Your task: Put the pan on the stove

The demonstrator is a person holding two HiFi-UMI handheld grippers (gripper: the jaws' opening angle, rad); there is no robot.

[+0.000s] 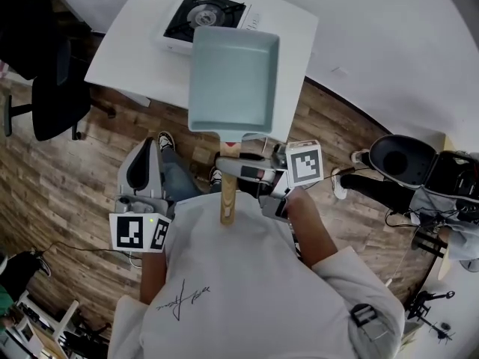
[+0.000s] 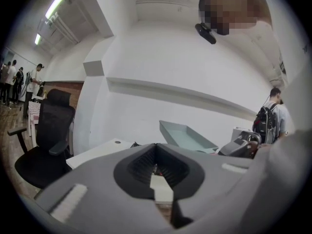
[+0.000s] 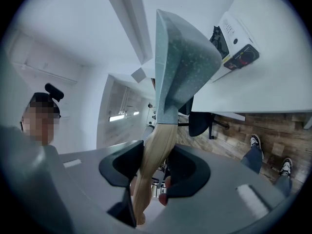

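A square pale teal pan (image 1: pixel 233 77) with a wooden handle (image 1: pixel 228 200) hangs level over the near edge of the white table (image 1: pixel 142 51). My right gripper (image 1: pixel 243 167) is shut on the handle just behind the pan. In the right gripper view the handle (image 3: pixel 153 155) runs between the dark pads of the right gripper (image 3: pixel 155 172), and the pan (image 3: pixel 180 62) stands edge-on. The black gas stove (image 1: pixel 203 15) sits on the table beyond the pan. My left gripper (image 1: pixel 142 172) is low at my left side, shut and empty; its own view shows the pan (image 2: pixel 187 135) at the right.
A black office chair (image 1: pixel 52 88) stands left of the table on the wood floor. My shoes (image 1: pixel 166 140) are under the table's near edge. Another black chair (image 1: pixel 404 159) and gear stand at the right. Several people stand far off (image 2: pixel 34 82).
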